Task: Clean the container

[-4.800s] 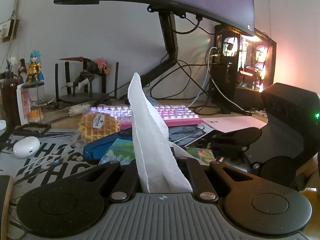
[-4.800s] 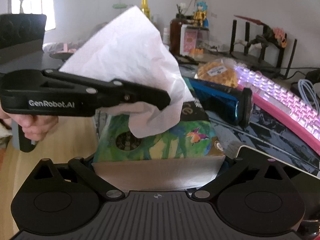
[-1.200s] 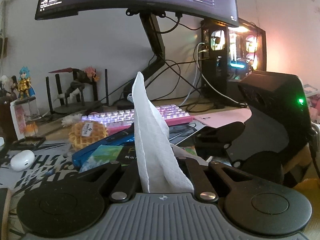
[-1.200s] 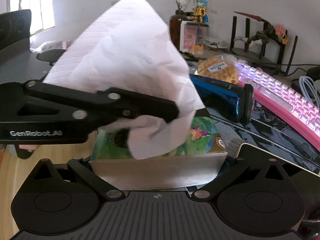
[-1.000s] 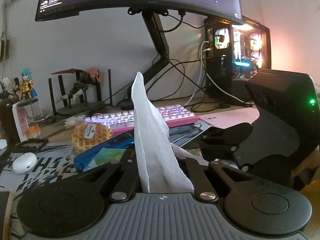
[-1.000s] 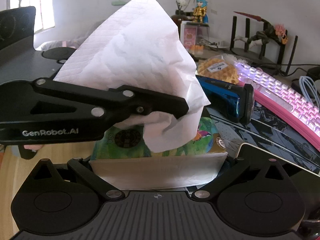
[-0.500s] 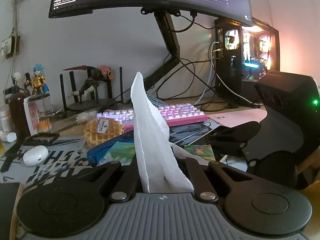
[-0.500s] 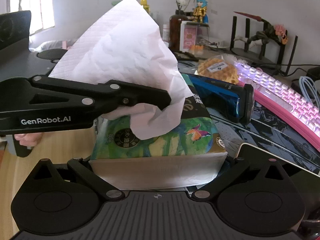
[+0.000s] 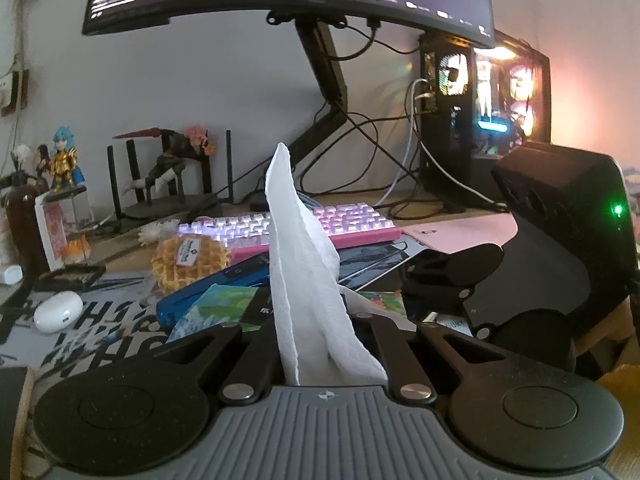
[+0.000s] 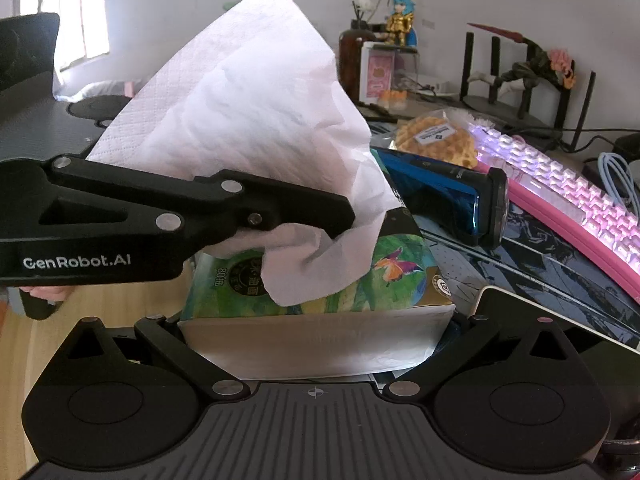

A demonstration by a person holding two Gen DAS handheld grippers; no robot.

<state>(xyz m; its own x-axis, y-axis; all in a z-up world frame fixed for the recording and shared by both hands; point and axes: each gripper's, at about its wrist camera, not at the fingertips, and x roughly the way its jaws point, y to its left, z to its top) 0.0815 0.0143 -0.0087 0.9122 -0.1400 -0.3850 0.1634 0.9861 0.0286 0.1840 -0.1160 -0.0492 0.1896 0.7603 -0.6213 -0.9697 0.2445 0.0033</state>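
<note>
Pale wall [image 9: 200,92] behind cluttered wooden desk [image 9: 440,216]; bright window [image 10: 84,12] at left.

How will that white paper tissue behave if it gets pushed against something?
The white paper tissue is probably floppy: it creases and droops below the left gripper pinching it. It looks very light, so it would likely crumple rather than push back.

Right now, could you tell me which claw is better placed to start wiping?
The left claw: it is shut on the white tissue. The right claw's fingers flank the tissue box.
</note>
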